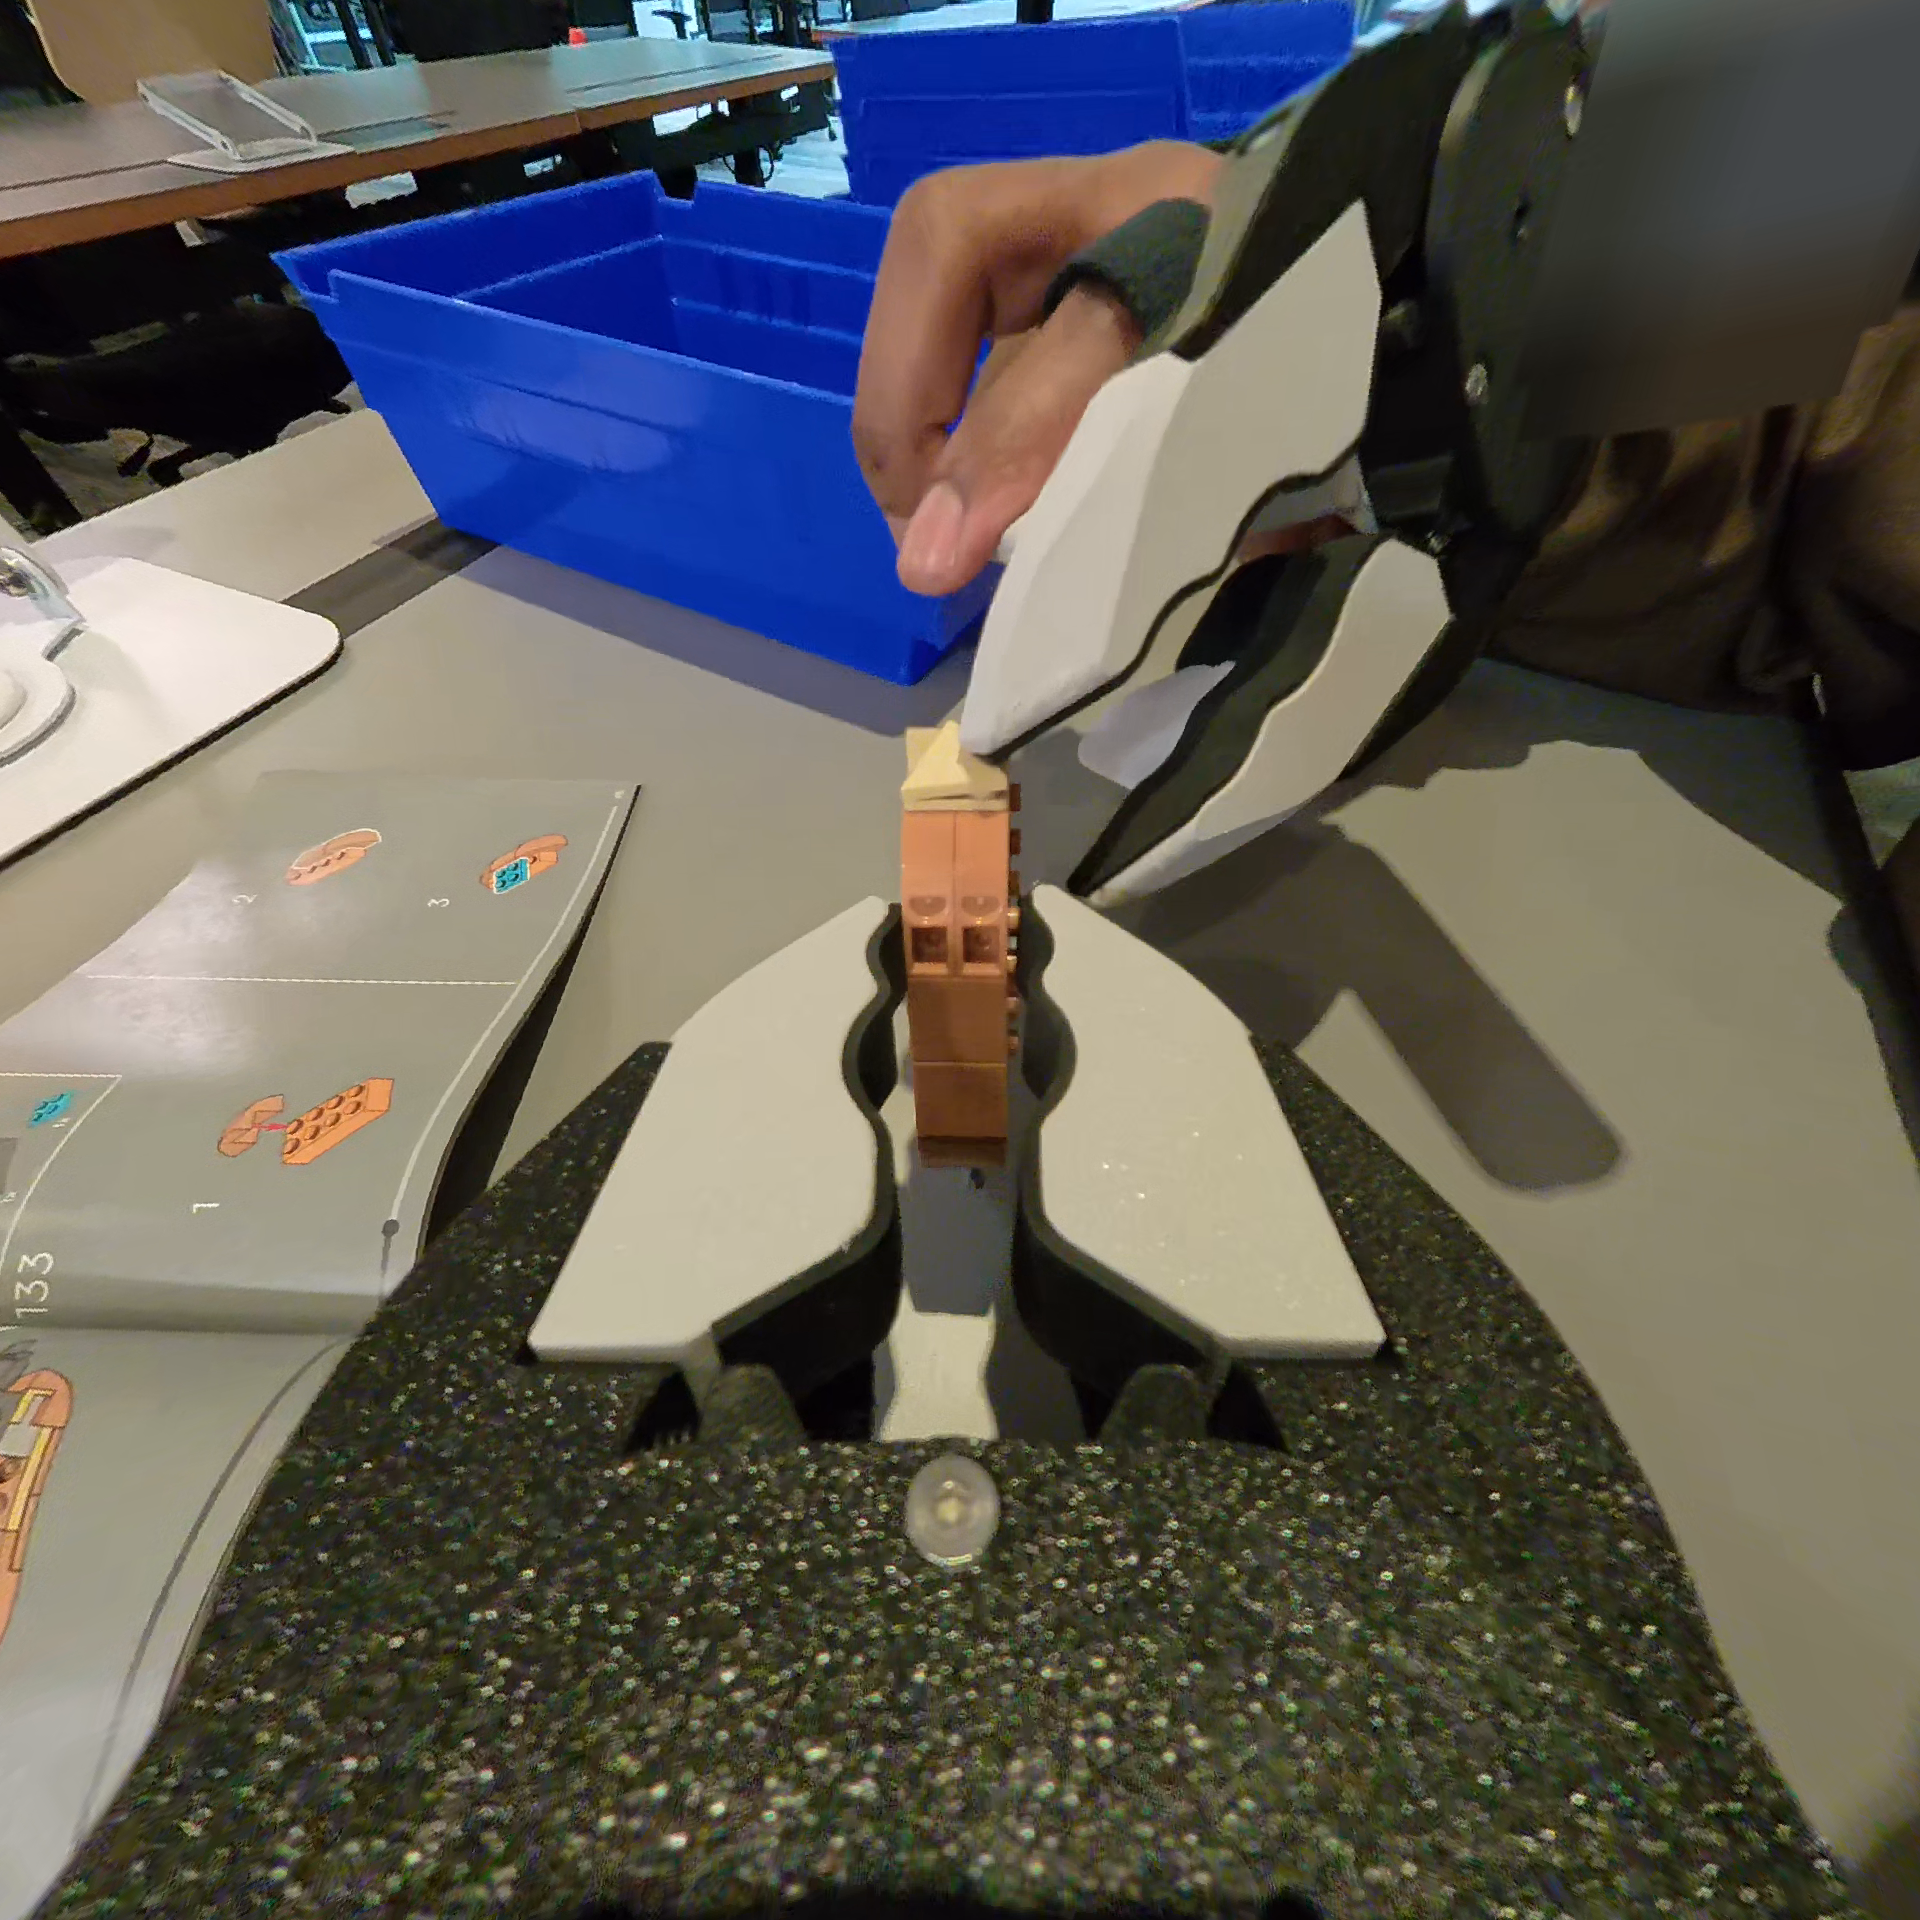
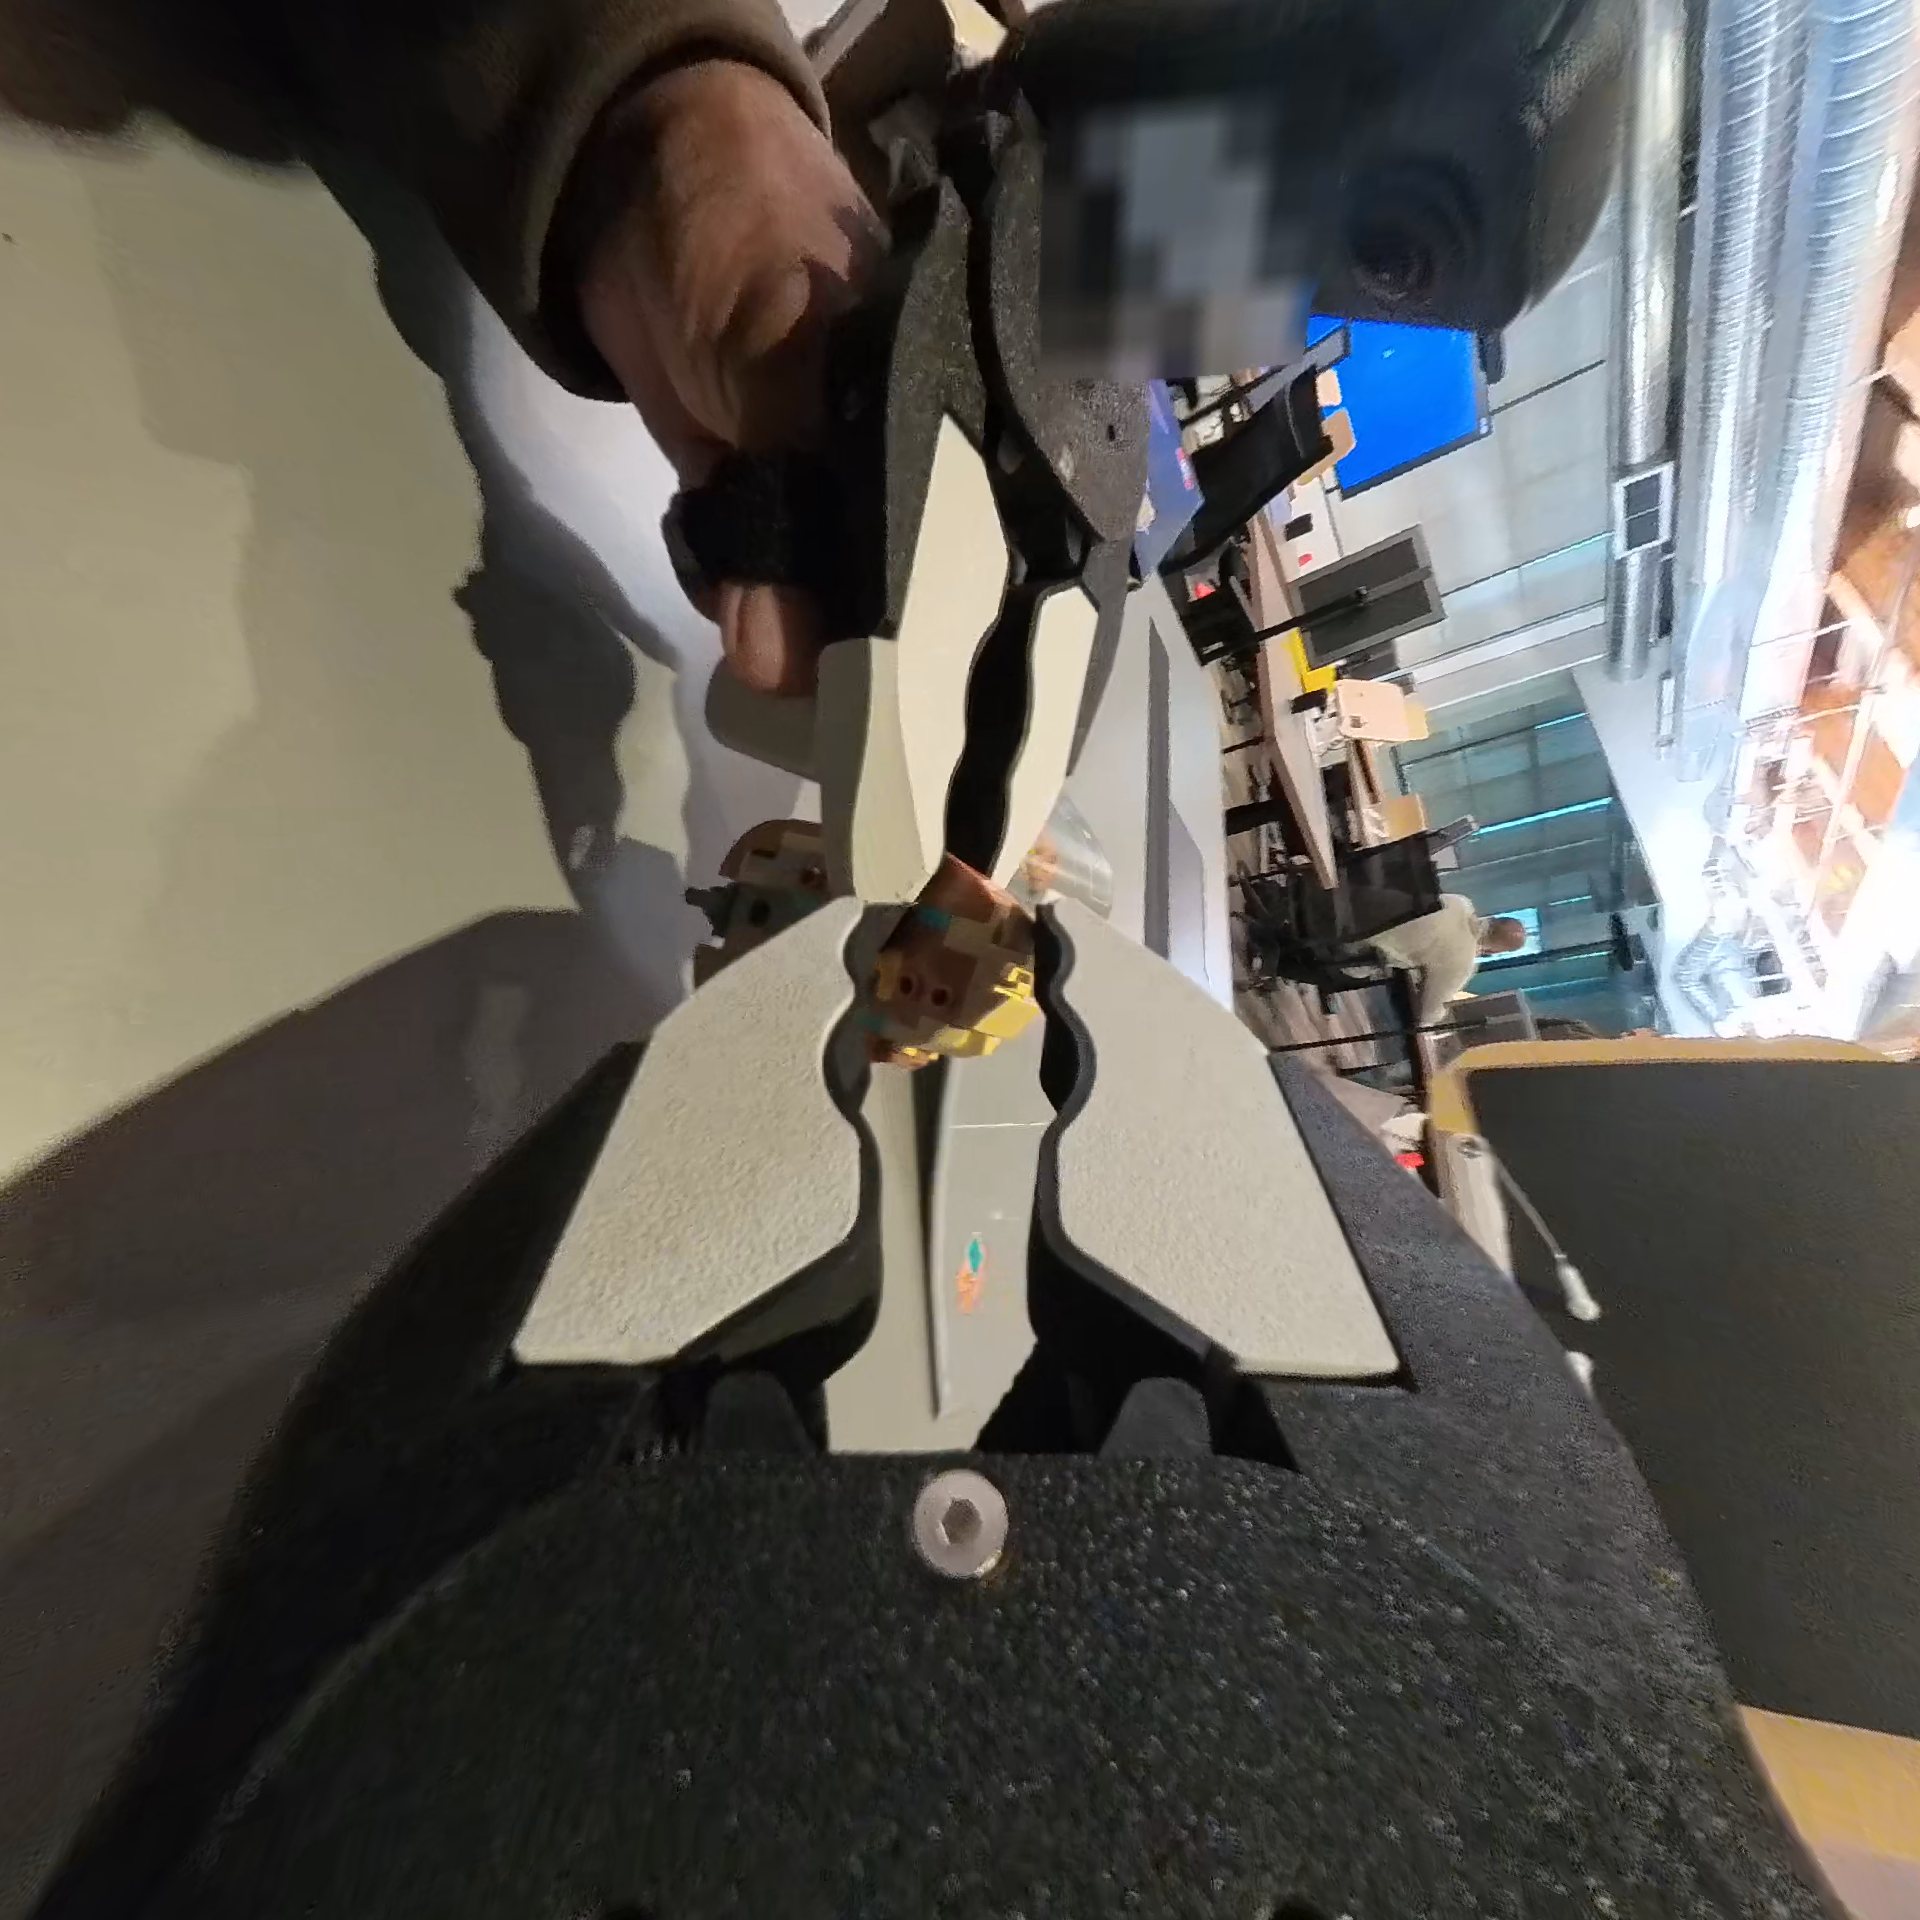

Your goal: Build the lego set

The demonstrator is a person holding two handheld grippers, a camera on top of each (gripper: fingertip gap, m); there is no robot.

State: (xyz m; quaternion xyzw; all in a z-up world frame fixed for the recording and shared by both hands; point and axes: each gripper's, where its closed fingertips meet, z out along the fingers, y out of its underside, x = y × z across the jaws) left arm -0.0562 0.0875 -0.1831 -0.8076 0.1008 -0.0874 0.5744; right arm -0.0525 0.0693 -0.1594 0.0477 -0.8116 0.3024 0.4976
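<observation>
Your left gripper (image 1: 961,914) is closed on the brown brick stack (image 1: 956,997), fingers pressed against both its sides, holding it upright just above the grey table (image 1: 727,665). A tan piece (image 1: 951,774) sits on top of the stack, slightly askew, so it is probably not yet pressed home.

Your right gripper (image 1: 1039,821) comes in from the upper right with its fingers parted. One fingertip (image 1: 997,717) touches the tan piece from above; the other hangs beside the stack and grips nothing. In the right wrist view the stack (image 2: 951,977) sits between its open tips (image 2: 951,920), with teal and yellowish parts visible on that face.

Progress, as a judgement: a small sub-assembly exists, several brown bricks joined and capped. The open instruction booklet (image 1: 312,1039) shows more steps on its pages, so much of the build appears left. Seating the tan cap looks like the step in hand.

Another partly built piece (image 2: 774,862) lies on the table behind the left gripper's fingers; what it is cannot be made out.

Surface: smooth matte grey tabletop, with hard shadows under the right gripper. The booklet lies flat at left, and a white board (image 1: 208,665) sits beyond it. A blue bin (image 1: 623,416) stands just behind the work area, a second one (image 1: 1039,104) farther back.

Room: open workspace with long wooden desks (image 1: 416,114), a blue wall screen (image 2: 1403,405), exposed ceiling ducting, and a person seated in the distance (image 2: 1444,935).
</observation>
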